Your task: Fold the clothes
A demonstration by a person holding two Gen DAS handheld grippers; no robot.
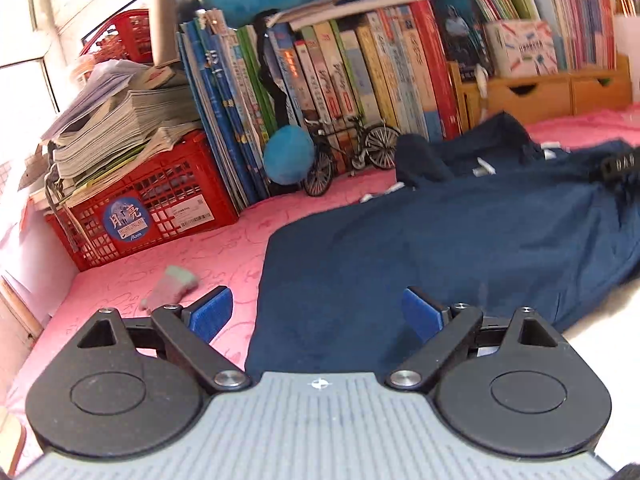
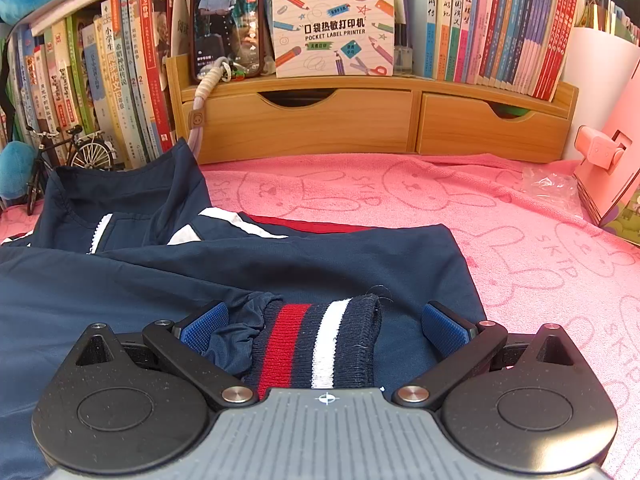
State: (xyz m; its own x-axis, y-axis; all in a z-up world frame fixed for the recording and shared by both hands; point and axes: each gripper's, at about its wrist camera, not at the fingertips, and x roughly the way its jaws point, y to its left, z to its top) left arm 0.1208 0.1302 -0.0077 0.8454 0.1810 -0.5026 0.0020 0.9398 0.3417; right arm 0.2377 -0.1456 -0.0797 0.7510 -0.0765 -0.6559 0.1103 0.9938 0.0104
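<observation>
A navy jacket (image 1: 460, 240) lies spread on the pink towel (image 1: 192, 256), its collar toward the books. My left gripper (image 1: 318, 304) hovers open above the jacket's near left edge, and its blue pads (image 1: 212, 312) hold nothing. In the right wrist view the same jacket (image 2: 280, 264) shows white stripes and a red lining near the collar. A sleeve cuff (image 2: 320, 344) striped red, white and navy lies on top of the jacket between the wide-apart jaws of my right gripper (image 2: 324, 316). The right-hand pad stands clear of the cuff, so this gripper is open.
A red crate (image 1: 152, 216) stacked with papers stands at the left. A small grey-pink sock (image 1: 172, 284) lies beside it. Books (image 1: 320, 80), a model bicycle (image 1: 348, 152) and a blue plush ball (image 1: 288, 154) line the back. Wooden drawers (image 2: 360, 120) and a pink stand (image 2: 600, 152) border the towel (image 2: 520, 240).
</observation>
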